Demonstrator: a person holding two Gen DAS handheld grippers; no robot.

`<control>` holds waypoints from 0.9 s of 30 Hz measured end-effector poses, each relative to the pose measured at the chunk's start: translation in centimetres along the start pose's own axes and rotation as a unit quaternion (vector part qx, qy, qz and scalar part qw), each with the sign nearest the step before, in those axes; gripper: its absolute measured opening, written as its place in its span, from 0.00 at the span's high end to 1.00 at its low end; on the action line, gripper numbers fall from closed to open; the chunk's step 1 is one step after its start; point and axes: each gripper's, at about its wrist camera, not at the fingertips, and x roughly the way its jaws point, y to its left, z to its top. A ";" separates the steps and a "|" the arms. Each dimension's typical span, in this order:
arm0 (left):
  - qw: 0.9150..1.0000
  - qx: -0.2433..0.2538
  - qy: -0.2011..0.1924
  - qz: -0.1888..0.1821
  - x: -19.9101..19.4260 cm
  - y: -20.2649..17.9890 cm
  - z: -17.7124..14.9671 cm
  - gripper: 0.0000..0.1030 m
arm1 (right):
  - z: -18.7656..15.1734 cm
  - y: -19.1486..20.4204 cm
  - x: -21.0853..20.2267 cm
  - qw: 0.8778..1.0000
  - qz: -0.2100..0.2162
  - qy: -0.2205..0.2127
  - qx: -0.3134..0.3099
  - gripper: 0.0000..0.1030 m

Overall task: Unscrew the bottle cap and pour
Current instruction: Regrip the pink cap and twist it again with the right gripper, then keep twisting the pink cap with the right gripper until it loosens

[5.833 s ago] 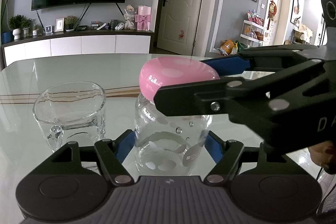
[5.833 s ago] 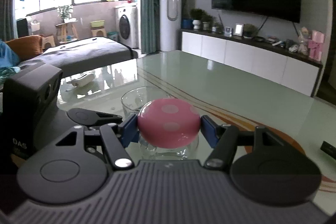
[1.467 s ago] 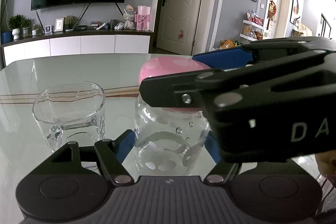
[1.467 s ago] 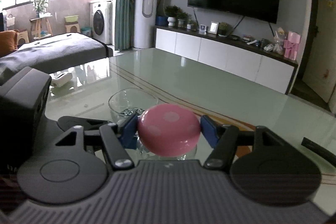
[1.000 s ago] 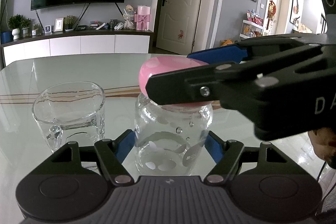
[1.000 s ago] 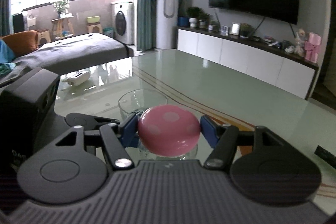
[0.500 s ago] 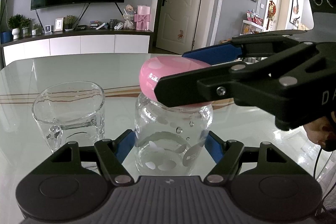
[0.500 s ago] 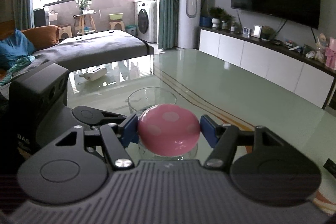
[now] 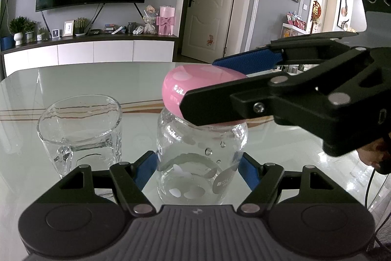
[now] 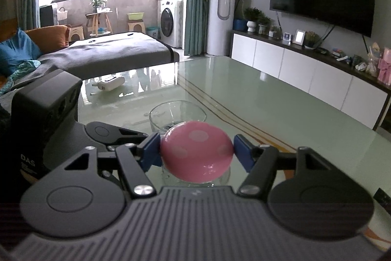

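Note:
A clear glass bottle (image 9: 200, 163) with a round pink cap (image 9: 195, 87) stands upright on the glass table. My left gripper (image 9: 198, 169) is shut on the bottle's body, blue pads pressing both sides. My right gripper (image 10: 196, 154) is shut on the pink cap (image 10: 196, 151) from the right; in the left wrist view its black fingers (image 9: 220, 104) cross in front of the cap. An empty clear drinking glass (image 9: 80, 131) stands to the left of the bottle; it also shows in the right wrist view (image 10: 177, 116) just behind the cap.
The glass table (image 9: 73, 80) has a brown curved stripe. A white remote-like object (image 10: 110, 83) lies at its far edge in the right wrist view. A TV cabinet (image 9: 92, 50) stands behind the table.
My right gripper has swung around the cap's axis, its body rising and moving right in the left wrist view. The bottle, glass and left gripper have stayed still.

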 end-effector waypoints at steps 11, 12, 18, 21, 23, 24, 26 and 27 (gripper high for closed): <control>1.000 0.000 0.000 0.000 0.1 0.0 0.1 0.26 | -0.7 3.5 1.4 0.994 -0.106 0.003 0.017 0.20; 1.000 0.000 0.000 0.000 0.1 0.0 0.1 0.26 | -0.7 3.8 1.6 0.993 -0.117 0.003 0.019 0.20; 1.000 0.000 0.000 0.000 0.1 0.0 0.1 0.26 | -0.8 5.2 2.7 0.985 -0.171 0.010 0.032 0.23; 1.000 0.000 0.000 0.000 0.1 0.0 0.1 0.26 | -0.9 5.4 3.3 0.982 -0.182 0.015 0.041 0.28; 1.000 0.000 0.000 0.000 0.1 0.0 0.1 0.26 | -1.0 5.3 3.4 0.982 -0.183 0.013 0.046 0.31; 1.000 0.000 0.000 0.000 0.1 0.0 0.1 0.26 | -1.2 5.2 3.3 0.982 -0.182 0.013 0.050 0.32; 1.000 0.000 0.000 0.000 0.1 0.0 0.1 0.26 | -1.2 5.3 3.4 0.983 -0.178 0.014 0.048 0.36; 1.000 0.000 0.000 0.000 0.1 0.0 0.1 0.26 | -1.2 5.3 3.4 0.983 -0.177 0.014 0.047 0.36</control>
